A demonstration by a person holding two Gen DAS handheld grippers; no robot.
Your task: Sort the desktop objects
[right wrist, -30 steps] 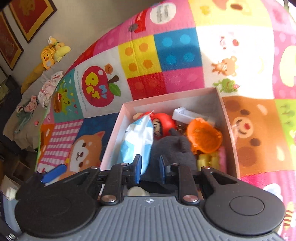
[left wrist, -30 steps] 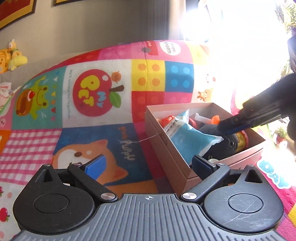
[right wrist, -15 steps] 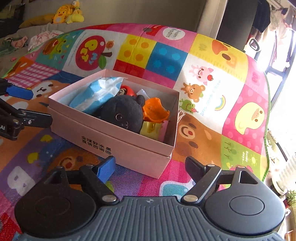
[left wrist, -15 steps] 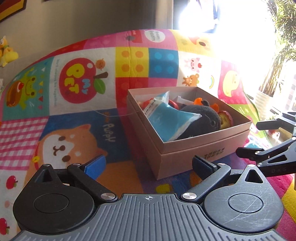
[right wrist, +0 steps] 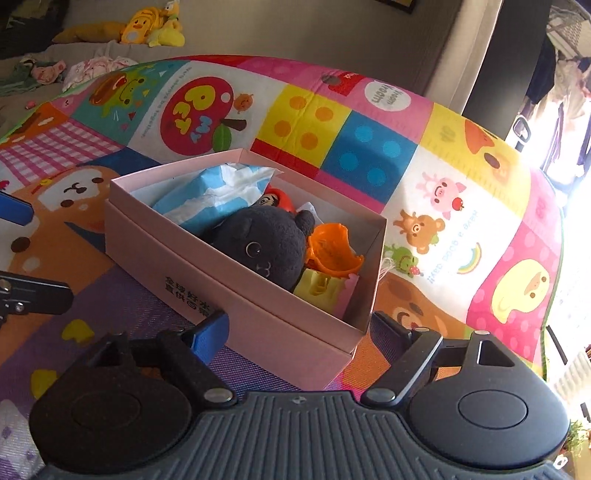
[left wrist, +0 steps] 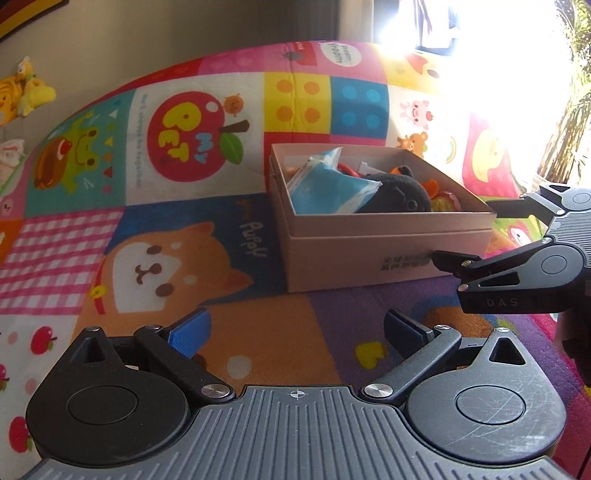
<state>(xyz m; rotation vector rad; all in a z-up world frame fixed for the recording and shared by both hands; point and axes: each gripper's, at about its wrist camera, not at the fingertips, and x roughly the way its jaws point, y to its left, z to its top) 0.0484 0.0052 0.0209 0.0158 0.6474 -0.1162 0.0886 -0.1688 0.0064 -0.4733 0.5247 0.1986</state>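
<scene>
A pink cardboard box (left wrist: 369,254) (right wrist: 258,306) rests on the colourful play mat. Inside lie a black plush toy (right wrist: 266,243) (left wrist: 399,192), a blue and white packet (right wrist: 207,199) (left wrist: 328,188), an orange plastic toy (right wrist: 332,251), a yellow piece (right wrist: 317,288) and a red doll (right wrist: 279,197). My right gripper (right wrist: 301,326) (left wrist: 476,232) is open, its fingers low on either side of the box's near corner without pressing it. My left gripper (left wrist: 295,326) (right wrist: 26,254) is open and empty over the mat, short of the box.
The mat (left wrist: 184,258) covers the whole work surface. Plush toys (right wrist: 151,26) and clothes (right wrist: 96,68) lie on the grey floor beyond its far edge. Strong sunlight whites out the window side, where a plant (left wrist: 569,122) stands.
The right gripper left the inside of the box, opened wide, rolled and sank to the box's near corner. The left gripper drew back from the box and dropped a little.
</scene>
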